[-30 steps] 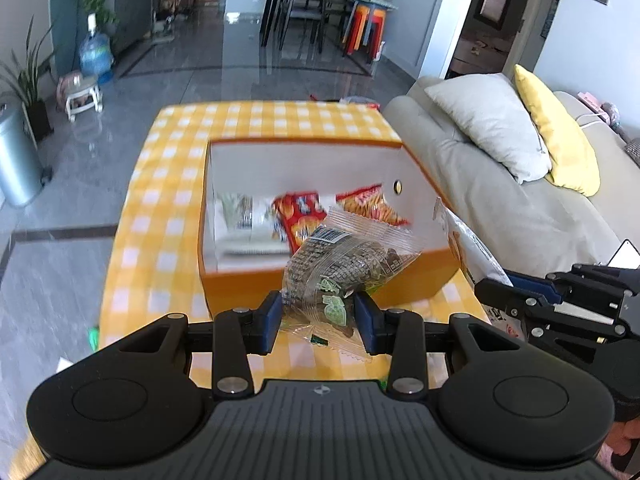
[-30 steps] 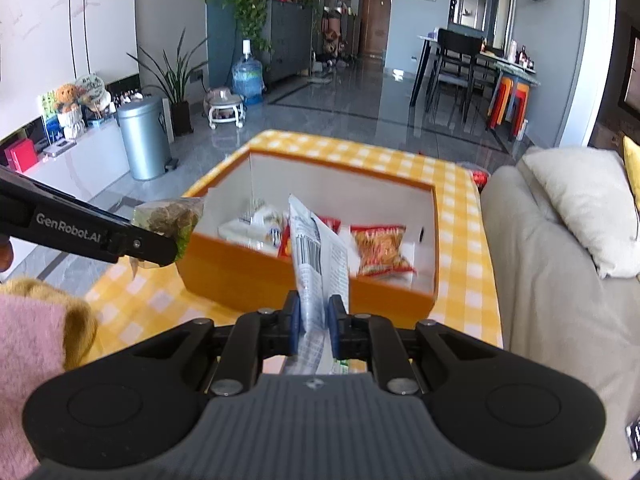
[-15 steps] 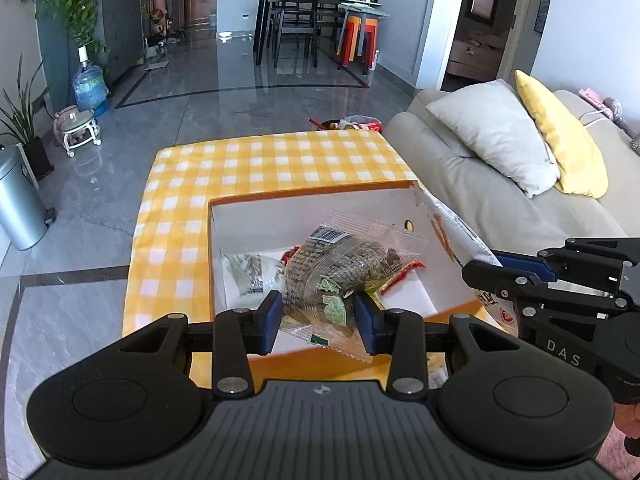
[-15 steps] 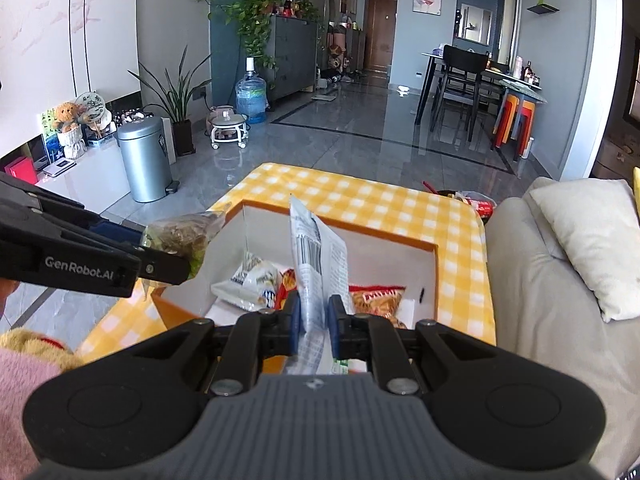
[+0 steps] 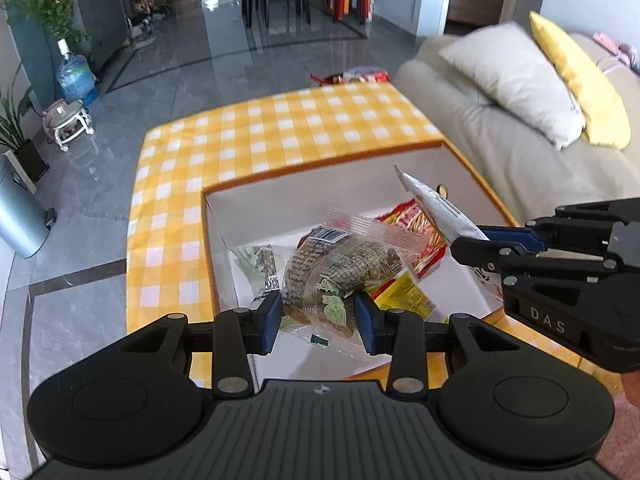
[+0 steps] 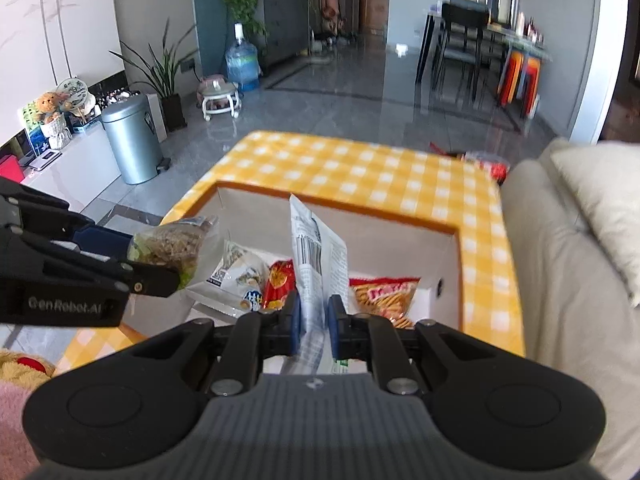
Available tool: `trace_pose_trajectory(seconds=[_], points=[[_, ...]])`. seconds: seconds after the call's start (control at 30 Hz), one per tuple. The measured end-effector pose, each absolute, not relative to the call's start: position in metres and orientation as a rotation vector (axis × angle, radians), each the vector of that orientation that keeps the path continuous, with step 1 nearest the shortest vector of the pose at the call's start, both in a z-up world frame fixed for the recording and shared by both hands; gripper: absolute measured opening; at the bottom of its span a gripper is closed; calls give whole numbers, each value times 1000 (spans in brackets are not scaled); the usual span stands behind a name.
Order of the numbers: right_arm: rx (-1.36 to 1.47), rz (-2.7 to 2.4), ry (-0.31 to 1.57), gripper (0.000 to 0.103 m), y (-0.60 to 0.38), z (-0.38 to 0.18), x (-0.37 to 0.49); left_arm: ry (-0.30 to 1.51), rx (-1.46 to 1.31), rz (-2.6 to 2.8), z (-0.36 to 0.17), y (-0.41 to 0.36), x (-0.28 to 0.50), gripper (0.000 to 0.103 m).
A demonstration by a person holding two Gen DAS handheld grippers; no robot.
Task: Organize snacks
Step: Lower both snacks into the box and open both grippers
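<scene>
The left gripper (image 5: 317,322) is clamped on a clear packet of brown snacks (image 5: 336,268), held above the near part of the orange box (image 5: 320,166). The right gripper (image 6: 314,322) is clamped on a white barcoded packet (image 6: 316,248), upright above the same box. Inside the box lie red snack bags (image 6: 384,294) and a white packet (image 6: 240,276). The box rests on the yellow checked surface (image 5: 256,136).

Two grippers: left gripper (image 5: 316,318) and right gripper (image 6: 314,322). One orange box (image 5: 320,168). Two held snack bags: clear bag (image 5: 340,268), white bag (image 6: 316,248). Three or more bags inside. Two pillows.
</scene>
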State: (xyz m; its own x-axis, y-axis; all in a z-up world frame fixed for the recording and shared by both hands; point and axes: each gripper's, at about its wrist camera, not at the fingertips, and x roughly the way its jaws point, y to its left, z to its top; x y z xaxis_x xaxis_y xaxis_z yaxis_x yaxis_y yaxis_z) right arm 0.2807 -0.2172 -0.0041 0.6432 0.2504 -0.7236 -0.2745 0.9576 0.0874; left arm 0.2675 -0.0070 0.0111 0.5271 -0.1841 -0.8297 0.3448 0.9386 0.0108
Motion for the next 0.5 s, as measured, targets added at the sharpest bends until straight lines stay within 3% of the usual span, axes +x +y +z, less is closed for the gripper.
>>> trace_pose_trajectory(seconds=[0.5], points=[[137,368,1045,10,-206,-53,336,1142,331,-352,-34,-21,300,44]])
